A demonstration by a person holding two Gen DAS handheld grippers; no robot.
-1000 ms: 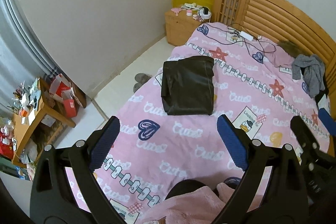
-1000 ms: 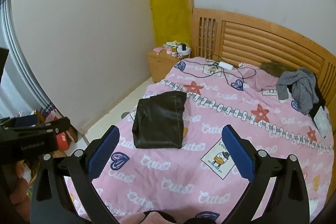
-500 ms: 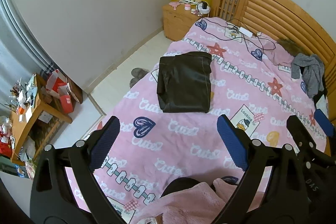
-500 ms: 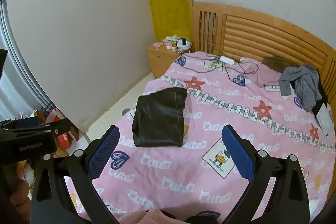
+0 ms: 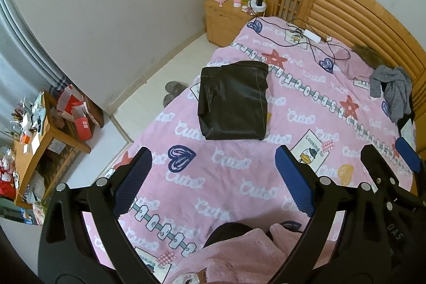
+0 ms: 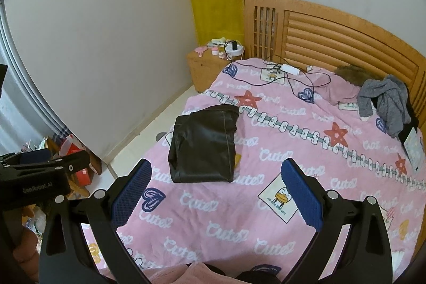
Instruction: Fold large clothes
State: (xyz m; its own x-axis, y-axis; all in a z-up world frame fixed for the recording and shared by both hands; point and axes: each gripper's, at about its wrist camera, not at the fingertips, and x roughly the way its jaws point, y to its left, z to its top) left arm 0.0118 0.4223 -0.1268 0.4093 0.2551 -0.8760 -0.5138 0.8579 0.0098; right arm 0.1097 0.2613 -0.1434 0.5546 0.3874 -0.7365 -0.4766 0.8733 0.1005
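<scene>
A dark garment lies folded into a neat rectangle on the pink bedspread, near the bed's left edge. My left gripper hangs open well above the bed, short of the garment, with nothing between its blue pads. My right gripper is likewise open and empty, raised over the near part of the bed. The right gripper's body shows at the right of the left wrist view; the left gripper's body shows at the left of the right wrist view.
A grey garment lies crumpled by the wooden headboard. Black cables and a white power strip lie near the pillows. A wooden nightstand stands by the bed, a cluttered table at the left. Pink fleece clothing fills the near bottom.
Both grippers have risen and drawn slightly back from the bed, so the folded dark garment sits farther off. Both stay open and empty.
</scene>
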